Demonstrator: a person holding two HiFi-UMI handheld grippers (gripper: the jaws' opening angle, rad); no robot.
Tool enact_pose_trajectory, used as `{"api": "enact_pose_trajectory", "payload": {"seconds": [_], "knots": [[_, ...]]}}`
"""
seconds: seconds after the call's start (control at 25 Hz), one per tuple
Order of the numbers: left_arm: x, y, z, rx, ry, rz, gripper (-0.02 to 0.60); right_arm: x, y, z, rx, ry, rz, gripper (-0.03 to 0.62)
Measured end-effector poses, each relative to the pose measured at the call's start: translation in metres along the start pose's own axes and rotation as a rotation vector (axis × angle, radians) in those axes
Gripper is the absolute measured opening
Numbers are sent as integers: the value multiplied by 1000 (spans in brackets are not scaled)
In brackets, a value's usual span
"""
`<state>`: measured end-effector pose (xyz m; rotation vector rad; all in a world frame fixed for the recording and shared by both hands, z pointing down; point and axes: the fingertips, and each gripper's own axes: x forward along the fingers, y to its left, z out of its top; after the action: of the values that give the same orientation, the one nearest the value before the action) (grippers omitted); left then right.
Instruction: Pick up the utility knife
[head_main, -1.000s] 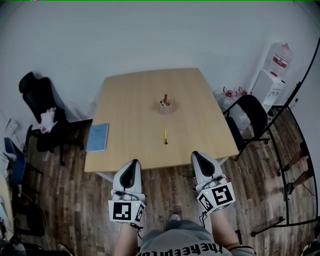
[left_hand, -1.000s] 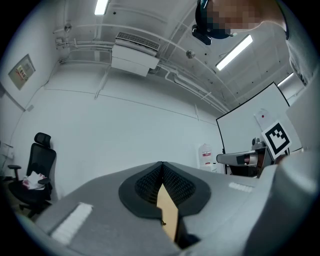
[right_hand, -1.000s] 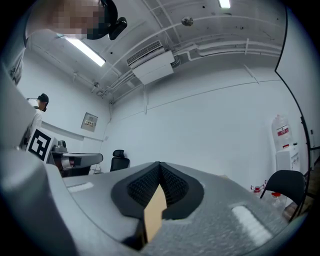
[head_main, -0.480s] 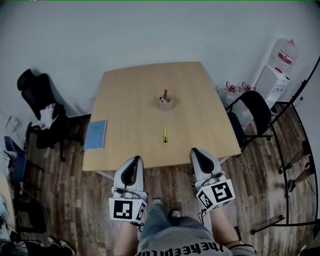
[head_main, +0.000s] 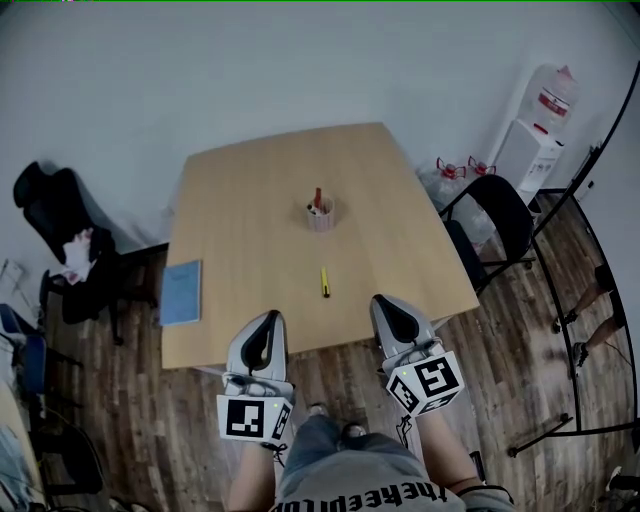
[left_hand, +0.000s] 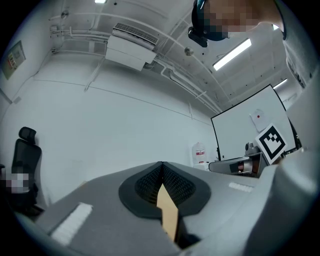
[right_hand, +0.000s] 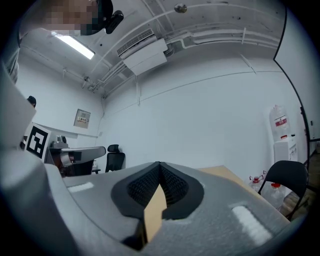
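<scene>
Utility knife (head_main: 325, 282), yellow, lies flat on the wooden table (head_main: 240, 200), its long axis running away from us. It sits between the pen cup (head_main: 320, 214) and the table's near edge, apart from both. We hold both grippers level at that near edge, short of the knife and not touching it.

The left gripper (head_main: 268, 320) is to the knife's lower left in the head view, the right gripper (head_main: 380, 305) to its lower right. In the left gripper view its jaws meet at the tips (left_hand: 161, 165) with nothing between them; only a sliver of tabletop shows through the gap lower down. The right gripper view shows the same: jaws pressed together at the tips (right_hand: 159, 164), nothing held.

A blue notebook (head_main: 181, 292) lies near the table's left edge, well apart from the knife. One black chair (head_main: 495, 225) stands at the table's right side, and a water dispenser (head_main: 530, 140) stands beyond it by the wall.
</scene>
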<state>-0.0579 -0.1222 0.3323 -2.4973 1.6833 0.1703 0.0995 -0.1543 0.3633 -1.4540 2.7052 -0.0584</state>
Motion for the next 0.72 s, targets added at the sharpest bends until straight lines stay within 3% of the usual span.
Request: {"api": "enact_pose_trajectory", "payload": {"seconds": [0.72], "knots": [[39, 45, -35, -51, 60, -58, 20, 72, -8, -68, 23, 250, -48, 3]]}}
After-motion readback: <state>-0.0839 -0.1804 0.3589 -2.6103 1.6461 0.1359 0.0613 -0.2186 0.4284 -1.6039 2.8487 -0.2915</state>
